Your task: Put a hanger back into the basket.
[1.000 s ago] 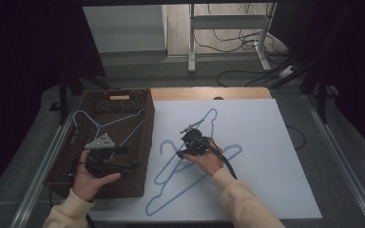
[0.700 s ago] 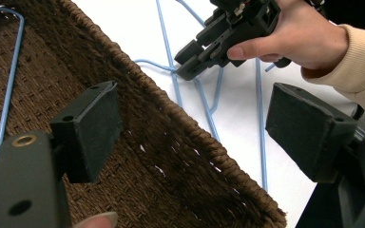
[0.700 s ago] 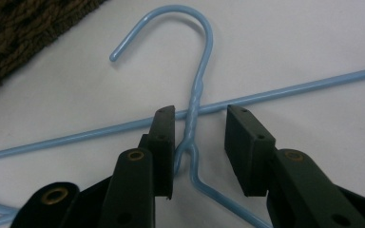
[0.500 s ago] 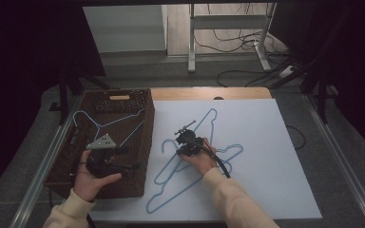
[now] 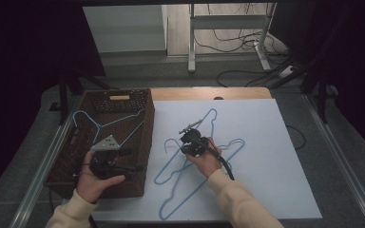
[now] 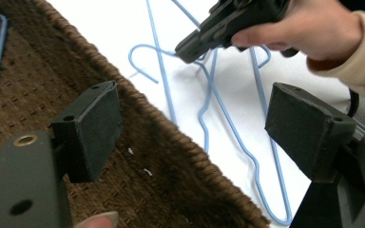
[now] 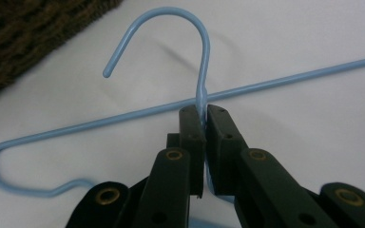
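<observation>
- The desk (image 5: pixel 275 156), under a white sheet, carries everything; the brown wicker basket (image 5: pixel 145 142) stands on the sheet's left edge and serves as the landmark here.
- Just right of the basket lie two light blue wire hangers, one across the other. A third blue hanger (image 5: pixel 95 124) rests inside the basket.
- The gripped hanger (image 7: pixel 204 57) has its hook pointing toward the basket's near wall. The right gripper (image 5: pixel 190 142) has just been closing, and its fingers (image 7: pixel 190 128) now clench the hanger's neck right below the hook.
- The left gripper (image 5: pixel 108 164) hovers over the basket's near right corner, fingers (image 6: pixel 95 128) spread wide with nothing between them.
- Risk, as I judge it: the thin wire may swivel or slip in so narrow a pinch, so the hanger droops once lifted.
- Second risk: the other hanger (image 7: pixel 290 78) crosses right at the neck; the two could snag, and a lift would drag both.
- In the way: the basket's woven wall stands between the hanger and the basket's inside, and could catch the hook. The hanger already there may tangle with a newcomer.
</observation>
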Available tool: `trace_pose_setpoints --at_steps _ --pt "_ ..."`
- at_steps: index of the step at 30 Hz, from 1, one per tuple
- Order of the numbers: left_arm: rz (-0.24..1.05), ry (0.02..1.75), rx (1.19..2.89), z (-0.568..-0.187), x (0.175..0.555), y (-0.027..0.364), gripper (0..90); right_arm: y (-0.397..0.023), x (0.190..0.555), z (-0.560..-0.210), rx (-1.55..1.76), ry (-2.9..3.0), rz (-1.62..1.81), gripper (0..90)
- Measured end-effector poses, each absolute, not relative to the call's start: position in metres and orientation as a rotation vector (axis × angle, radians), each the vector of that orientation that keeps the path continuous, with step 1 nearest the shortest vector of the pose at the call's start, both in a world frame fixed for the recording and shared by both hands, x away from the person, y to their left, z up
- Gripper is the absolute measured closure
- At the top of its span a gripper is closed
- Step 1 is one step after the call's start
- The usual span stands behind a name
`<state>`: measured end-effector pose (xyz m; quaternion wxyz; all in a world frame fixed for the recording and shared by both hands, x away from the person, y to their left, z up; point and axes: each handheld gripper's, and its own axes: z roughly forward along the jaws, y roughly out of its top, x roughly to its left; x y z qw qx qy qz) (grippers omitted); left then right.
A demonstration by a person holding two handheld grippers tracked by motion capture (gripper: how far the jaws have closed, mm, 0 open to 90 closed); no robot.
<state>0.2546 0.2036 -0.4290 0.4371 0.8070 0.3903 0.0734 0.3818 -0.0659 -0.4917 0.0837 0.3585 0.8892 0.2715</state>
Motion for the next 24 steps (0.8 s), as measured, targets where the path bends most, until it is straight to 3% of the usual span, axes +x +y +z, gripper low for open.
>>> trace_pose_setpoints --at_steps 13,24 --pt "0.126 0.923 2.051 -0.427 0.253 0.171 21.6 -0.108 0.360 -0.459 1.083 2.593 0.994 85.6" --pt "-0.023 0.935 2.128 -0.442 0.258 0.120 23.9 -0.116 0.356 -0.457 1.077 2.589 1.040 85.6"
